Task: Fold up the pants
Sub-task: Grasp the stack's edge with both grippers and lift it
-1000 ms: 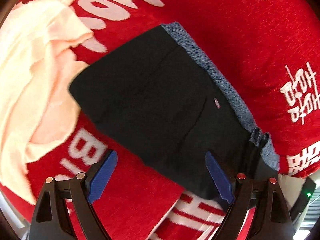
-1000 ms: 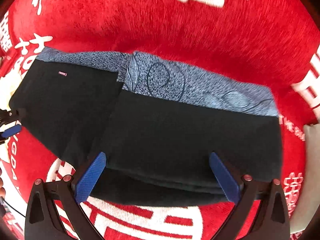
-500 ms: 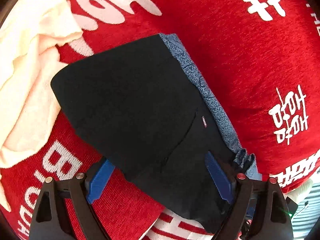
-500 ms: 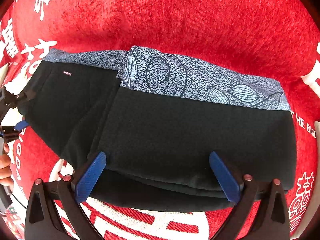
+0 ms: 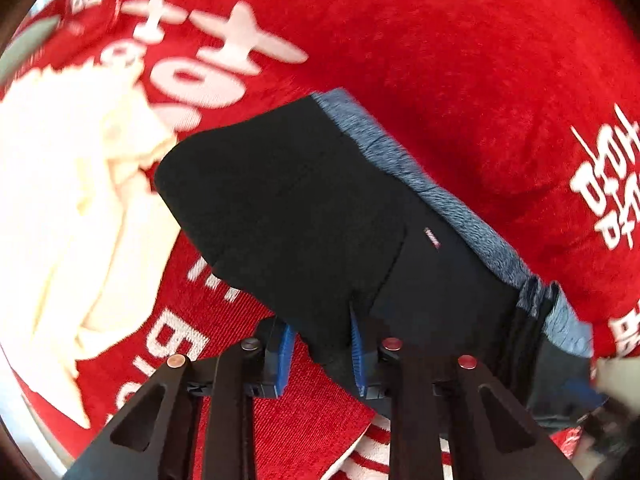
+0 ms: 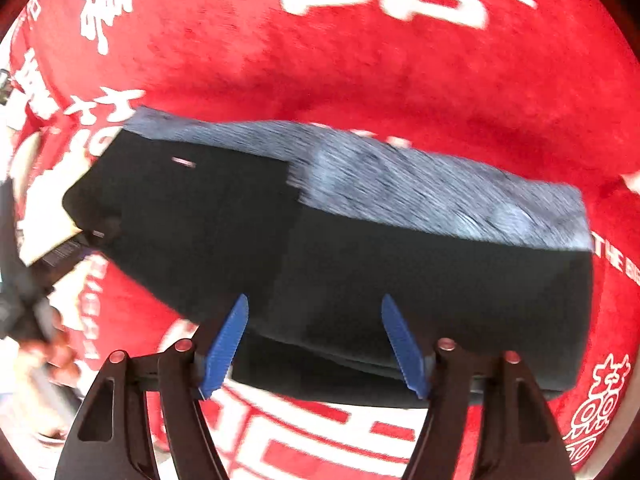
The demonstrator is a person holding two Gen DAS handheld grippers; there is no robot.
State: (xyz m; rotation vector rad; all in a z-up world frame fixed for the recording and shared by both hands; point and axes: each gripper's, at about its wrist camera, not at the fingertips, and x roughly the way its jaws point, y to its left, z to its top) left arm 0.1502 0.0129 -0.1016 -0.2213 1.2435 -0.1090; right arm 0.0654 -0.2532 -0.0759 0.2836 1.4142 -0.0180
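Black folded pants with a blue-grey patterned waistband lie on the red cloth. My left gripper is closing its jaws, and a bunch of the pants' black near edge is pinched between the blue pads. In the right wrist view the same pants stretch across the frame. My right gripper is also closing, jaws still wide, with the pants' near folded edge lying between the pads, unpinched. Both views are motion-blurred.
A red cloth with white lettering covers the whole surface. A crumpled cream cloth lies left of the pants and touches their far left corner. A person's hand shows at the left edge of the right wrist view.
The left jaws have gone from wide apart to narrow, pinching the pants' near edge. The right jaws have drawn closer together over the folded edge. Both views have shifted and blurred.
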